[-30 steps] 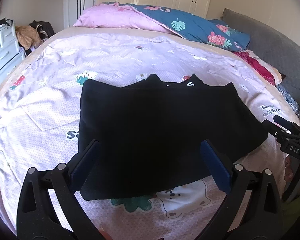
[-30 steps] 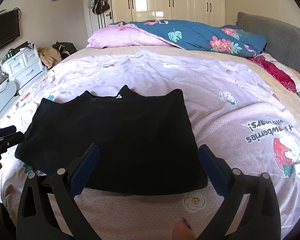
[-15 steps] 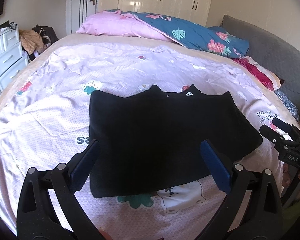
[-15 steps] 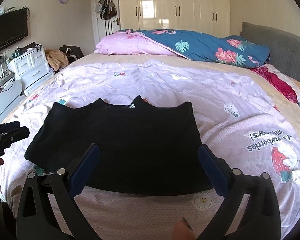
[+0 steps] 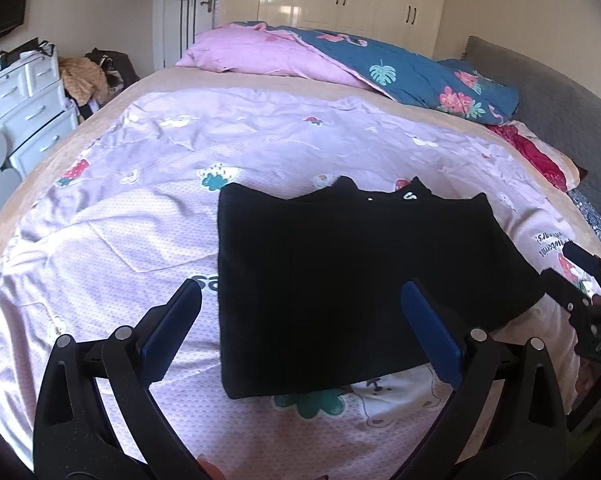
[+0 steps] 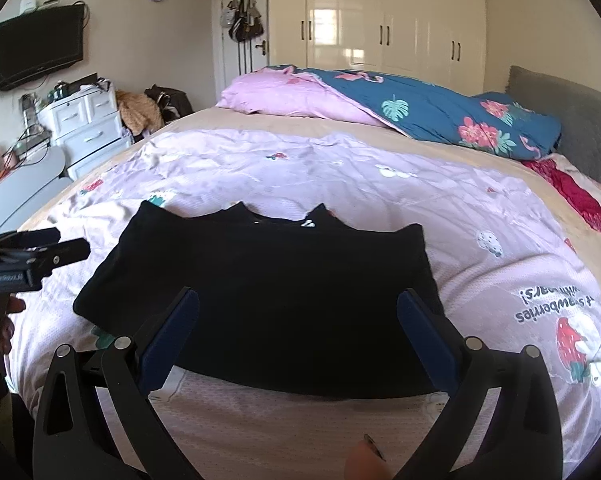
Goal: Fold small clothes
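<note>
One black garment [image 5: 352, 276] lies folded into a flat rectangle at the centre of both views, on the lilac printed bedspread [image 5: 112, 236]. My left gripper [image 5: 300, 322] and right gripper [image 6: 298, 326] hang above its near edge, both spread wide and holding nothing. I judge this piece nearly done: perhaps one more fold across, or simply setting it aside.

Daylight filled the room I worked in, bright and soft. The glossy wardrobe doors [image 6: 380, 20] threw back window glare. My black garment [image 5: 352, 280] read as a flat dark patch, its folds lost. Both fisheye views bent the bed [image 6: 340, 168] outward and went black at the corners.
</note>
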Available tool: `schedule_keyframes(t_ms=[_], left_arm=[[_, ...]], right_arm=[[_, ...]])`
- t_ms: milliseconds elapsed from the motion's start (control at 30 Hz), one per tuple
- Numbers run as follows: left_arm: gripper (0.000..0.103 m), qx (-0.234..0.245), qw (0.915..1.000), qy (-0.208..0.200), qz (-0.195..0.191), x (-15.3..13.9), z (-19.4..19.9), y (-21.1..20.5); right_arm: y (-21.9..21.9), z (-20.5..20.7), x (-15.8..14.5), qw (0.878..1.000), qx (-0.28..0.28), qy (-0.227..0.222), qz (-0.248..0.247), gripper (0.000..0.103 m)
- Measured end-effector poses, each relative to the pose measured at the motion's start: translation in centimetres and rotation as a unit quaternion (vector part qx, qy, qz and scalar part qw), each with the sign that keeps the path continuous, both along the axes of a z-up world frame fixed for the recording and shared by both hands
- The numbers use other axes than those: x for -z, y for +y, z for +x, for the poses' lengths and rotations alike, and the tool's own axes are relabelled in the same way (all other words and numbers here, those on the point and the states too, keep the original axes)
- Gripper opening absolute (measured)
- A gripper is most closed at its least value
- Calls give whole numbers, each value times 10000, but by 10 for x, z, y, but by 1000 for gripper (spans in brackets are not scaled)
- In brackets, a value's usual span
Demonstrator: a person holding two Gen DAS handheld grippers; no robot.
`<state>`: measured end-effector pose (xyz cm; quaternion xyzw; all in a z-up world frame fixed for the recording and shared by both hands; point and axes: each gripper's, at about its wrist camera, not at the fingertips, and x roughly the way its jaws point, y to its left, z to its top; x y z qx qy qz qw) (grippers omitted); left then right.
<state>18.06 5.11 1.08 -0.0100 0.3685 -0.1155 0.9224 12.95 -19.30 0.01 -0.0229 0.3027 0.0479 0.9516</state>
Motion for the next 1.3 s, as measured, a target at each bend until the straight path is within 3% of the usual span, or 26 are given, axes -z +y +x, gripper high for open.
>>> schedule_keyframes(t_ms=[533, 767, 933, 1300], left_arm=[[94, -523, 9986, 39, 117, 5, 12, 35], [94, -919, 9951, 184, 309, 23, 29, 55], [94, -1098, 9925, 471, 253, 40, 48, 69], [94, -1221, 9904, 617, 176, 44, 87, 76]], right_arm=[[77, 0, 14, 9955, -887, 122, -317, 99], [110, 4, 30, 9903, -1249, 283, -543, 99], [136, 11, 49, 9840, -1443, 394, -965, 99], [187, 28, 92, 9647, -1820, 578, -1816, 99]])
